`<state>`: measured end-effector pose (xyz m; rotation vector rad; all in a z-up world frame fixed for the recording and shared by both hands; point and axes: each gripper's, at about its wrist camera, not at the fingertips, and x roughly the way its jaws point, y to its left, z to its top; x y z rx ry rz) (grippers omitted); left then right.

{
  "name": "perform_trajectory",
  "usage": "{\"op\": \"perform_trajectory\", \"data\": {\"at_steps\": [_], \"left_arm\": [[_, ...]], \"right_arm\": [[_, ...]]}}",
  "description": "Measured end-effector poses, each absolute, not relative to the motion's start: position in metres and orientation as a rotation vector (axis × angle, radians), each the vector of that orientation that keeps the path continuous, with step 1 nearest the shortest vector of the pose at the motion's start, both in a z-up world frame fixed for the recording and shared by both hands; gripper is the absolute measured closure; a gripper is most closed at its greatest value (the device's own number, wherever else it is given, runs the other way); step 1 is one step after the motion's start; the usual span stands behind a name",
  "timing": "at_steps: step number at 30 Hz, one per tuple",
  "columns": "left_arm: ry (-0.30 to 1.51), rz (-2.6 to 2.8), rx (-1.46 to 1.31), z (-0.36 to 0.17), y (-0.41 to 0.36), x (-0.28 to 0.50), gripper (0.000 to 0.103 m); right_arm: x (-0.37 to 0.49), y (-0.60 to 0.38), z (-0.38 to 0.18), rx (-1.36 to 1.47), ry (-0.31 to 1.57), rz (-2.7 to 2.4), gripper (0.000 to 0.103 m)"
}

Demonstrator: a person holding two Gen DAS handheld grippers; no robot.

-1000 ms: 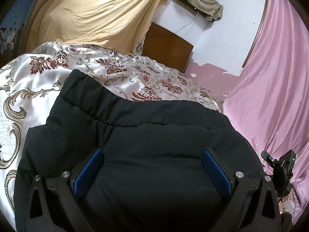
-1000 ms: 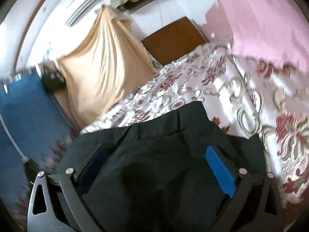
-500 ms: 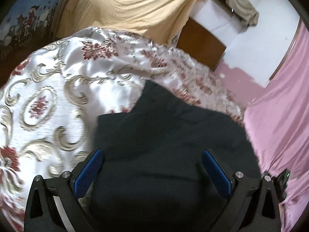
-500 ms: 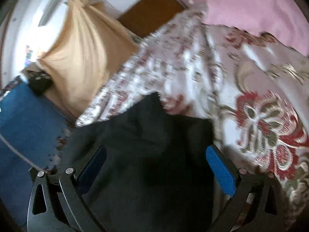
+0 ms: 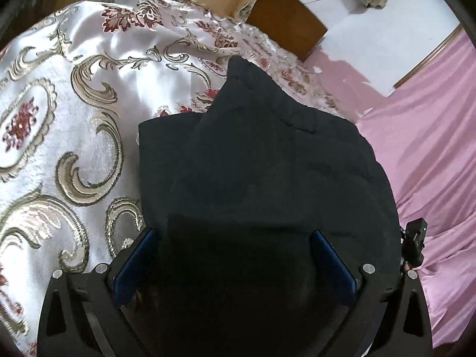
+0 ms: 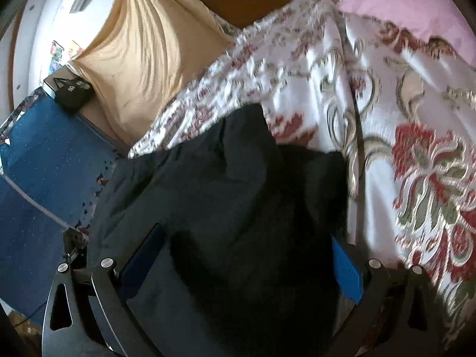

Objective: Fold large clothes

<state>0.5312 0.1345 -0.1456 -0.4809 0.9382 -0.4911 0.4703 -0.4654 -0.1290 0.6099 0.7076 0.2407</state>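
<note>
A large black garment (image 5: 261, 160) lies folded in layers on a white bedspread (image 5: 74, 119) with gold and red floral patterns. My left gripper (image 5: 235, 255) is wide open, its blue pads (image 5: 135, 258) on either side of the garment's near part. In the right wrist view the same black garment (image 6: 238, 202) fills the middle, and my right gripper (image 6: 244, 255) is wide open over it, with blue pads (image 6: 346, 270) spread apart. Whether cloth touches any pad is hidden in shadow.
A yellow cloth (image 6: 142, 47) hangs at the bed's far side beside a brown headboard (image 5: 285, 20). A pink sheet (image 5: 431, 148) covers the right. A blue patterned surface (image 6: 44, 172) lies left of the bed. The other gripper (image 5: 413, 244) shows at the right edge.
Both grippers have tilted down and drawn nearer over the garment. The garment looks more compact, with more bedspread showing around it. Both grippers stayed open.
</note>
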Motion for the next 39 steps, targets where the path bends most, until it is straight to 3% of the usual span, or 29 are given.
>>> {"op": "perform_trajectory", "data": {"at_steps": [4, 21, 39], "left_arm": [[0.898, -0.503, -0.445, -0.151, 0.13, 0.526, 0.0], [0.894, -0.634, -0.462, -0.156, 0.137, 0.529, 0.0], [0.997, -0.64, -0.424, -0.159, 0.119, 0.541, 0.0]], "right_arm": [[0.475, -0.473, -0.117, 0.593, 0.644, 0.24, 0.001], [0.499, -0.448, -0.152, 0.623, 0.816, 0.376, 0.001], [0.479, -0.45, -0.164, 0.623, 0.798, 0.345, 0.001]]}}
